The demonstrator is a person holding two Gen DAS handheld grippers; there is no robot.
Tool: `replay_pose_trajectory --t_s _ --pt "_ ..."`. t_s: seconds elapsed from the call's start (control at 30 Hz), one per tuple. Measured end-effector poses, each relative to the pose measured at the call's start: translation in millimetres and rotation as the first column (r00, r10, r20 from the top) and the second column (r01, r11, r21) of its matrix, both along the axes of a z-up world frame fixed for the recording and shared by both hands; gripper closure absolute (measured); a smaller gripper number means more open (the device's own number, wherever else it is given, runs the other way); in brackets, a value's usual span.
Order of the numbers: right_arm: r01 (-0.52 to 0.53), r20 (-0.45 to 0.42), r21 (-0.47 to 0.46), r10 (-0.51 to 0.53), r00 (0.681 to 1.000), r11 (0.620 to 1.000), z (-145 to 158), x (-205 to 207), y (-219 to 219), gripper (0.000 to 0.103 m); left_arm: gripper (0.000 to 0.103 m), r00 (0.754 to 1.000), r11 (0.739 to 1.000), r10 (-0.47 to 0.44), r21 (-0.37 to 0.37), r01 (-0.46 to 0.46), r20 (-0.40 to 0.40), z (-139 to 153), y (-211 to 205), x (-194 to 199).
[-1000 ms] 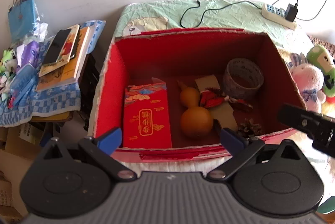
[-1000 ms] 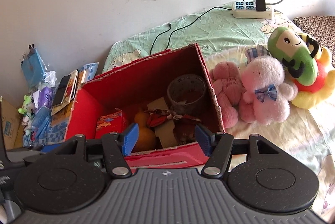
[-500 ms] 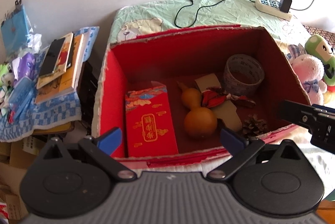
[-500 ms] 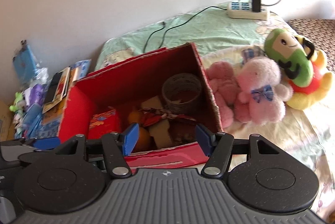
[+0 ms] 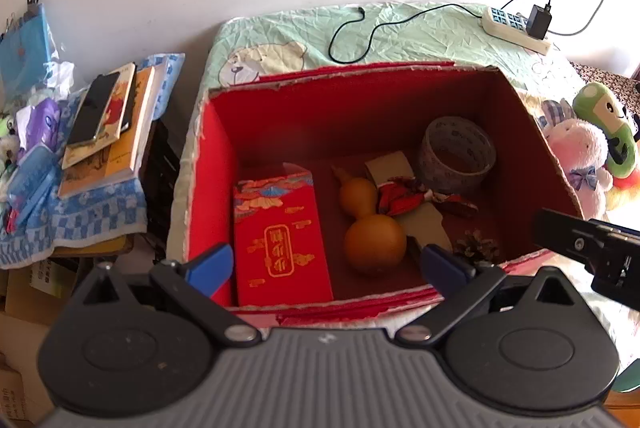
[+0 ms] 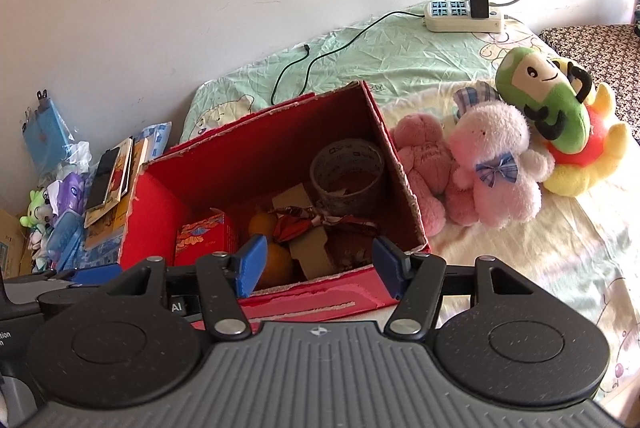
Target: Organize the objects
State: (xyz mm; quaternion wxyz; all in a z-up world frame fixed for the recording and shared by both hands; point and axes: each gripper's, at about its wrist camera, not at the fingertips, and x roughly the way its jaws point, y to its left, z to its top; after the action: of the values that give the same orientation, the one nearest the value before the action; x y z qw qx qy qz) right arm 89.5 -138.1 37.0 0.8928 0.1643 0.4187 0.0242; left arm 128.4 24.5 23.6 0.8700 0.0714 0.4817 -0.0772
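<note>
Both claws stand wide open and empty — left gripper (image 5: pixel 326 266) nearest, over the open red cardboard box (image 5: pixel 208 163). Just beyond lies the tan double-bulbed gourd (image 5: pixel 370 224), long axis running away. Right gripper (image 6: pixel 318 264) hangs farther right, nearer the pink plush toys (image 6: pixel 494 167) outside.

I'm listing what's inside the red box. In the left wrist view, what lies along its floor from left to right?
Red packet → gourd → pine cone. The tape roll sits in the far right corner.
</note>
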Motion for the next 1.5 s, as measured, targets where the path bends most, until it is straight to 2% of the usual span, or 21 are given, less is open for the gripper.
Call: replay_pose_trajectory --t_s 0.4,0.83,1.07,1.37,1.5 --pt "-0.007 0.007 -0.006 0.007 1.000 1.000 -2.3 1.6 9.5 0.041 0.002 0.998 0.998 0.054 0.026 -0.055 0.025 -3.0 13.1 -9.3" --pt "-0.061 -0.001 -0.041 0.061 0.998 0.997 -8.6 8.1 24.9 0.041 0.002 0.992 0.992 0.124 0.027 -0.124 0.021 -5.5 31.3 -12.9" --pt "-0.058 -0.008 -0.014 0.058 0.998 0.998 -14.9 10.7 21.8 0.041 0.002 0.990 0.989 0.140 0.041 -0.141 0.025 -5.2 34.1 -15.9" --pt "-0.093 0.003 -0.012 0.093 0.996 0.996 -15.1 14.7 8.2 0.041 0.002 0.990 0.988 0.139 0.055 -0.141 0.039 -1.7 13.6 -15.7" --pt "-0.120 0.002 0.005 0.120 0.993 0.993 -14.5 19.2 -4.6 0.041 0.002 0.992 0.991 0.128 0.029 -0.128 0.011 -2.4 -0.8 -12.1"
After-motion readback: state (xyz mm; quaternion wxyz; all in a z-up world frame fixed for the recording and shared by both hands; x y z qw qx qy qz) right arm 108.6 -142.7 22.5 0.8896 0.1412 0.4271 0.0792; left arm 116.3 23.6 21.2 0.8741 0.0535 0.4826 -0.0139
